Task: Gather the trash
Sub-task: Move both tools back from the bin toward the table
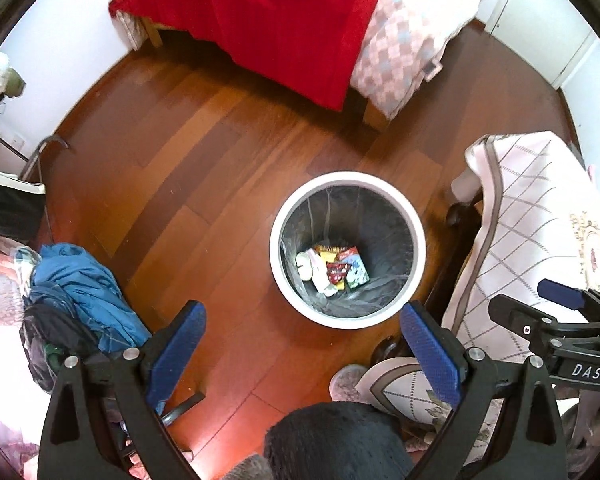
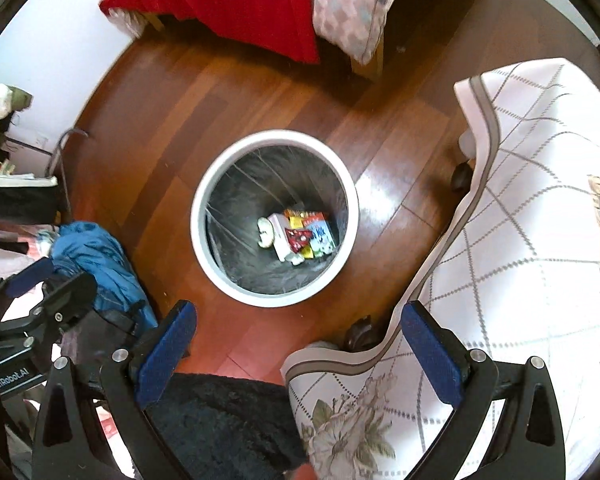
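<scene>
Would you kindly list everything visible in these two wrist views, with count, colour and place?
round white trash bin: one, dark liner, on the floor, centre
mixed packaging litter: several pieces, red, yellow, white, at the bin's bottom
reddish wooden floor: one, brown-red, underneath everything
red blanket: one, draped over the bed, top
checked pastel quilt: one, pink-grey, beside the blanket
white patterned tablecloth: one, grey grid lines, right
blue garment: one, heaped left
left claw: one, black with blue pads, open, empty
right claw: one, black with blue pads, open, empty
</scene>
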